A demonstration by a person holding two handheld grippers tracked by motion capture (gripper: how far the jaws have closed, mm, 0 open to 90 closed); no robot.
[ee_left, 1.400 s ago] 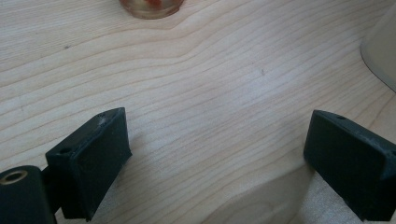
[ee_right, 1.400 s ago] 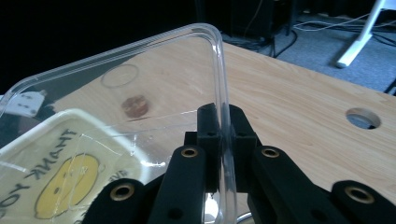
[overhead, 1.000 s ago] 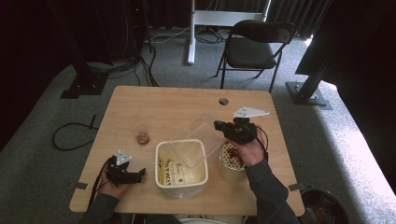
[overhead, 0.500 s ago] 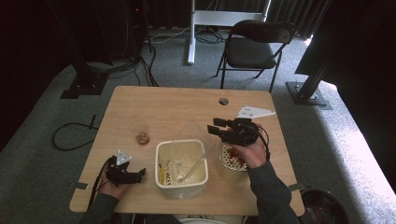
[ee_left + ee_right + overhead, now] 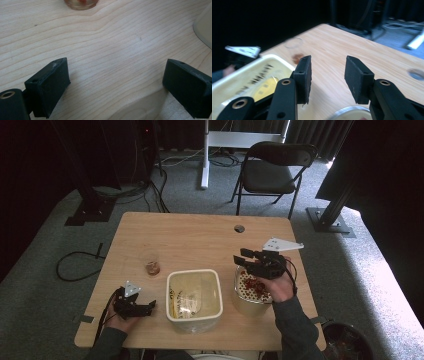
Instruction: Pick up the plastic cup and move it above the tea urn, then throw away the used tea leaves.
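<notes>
Left tongs (image 5: 149, 306) spread wide, empty, low on the surface (image 5: 200, 240) beside a cream tub (image 5: 194, 295). Right tongs (image 5: 242, 257) parted, empty, above a bowl (image 5: 250, 287). Small glass (image 5: 152, 266) farther back; folding chair (image 5: 272, 167) beyond.

small cup (image 5: 80, 3) — cropped, tub (image 5: 249, 80) — blurred

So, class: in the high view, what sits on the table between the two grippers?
The cream tub sits between the left gripper and right gripper.
</notes>
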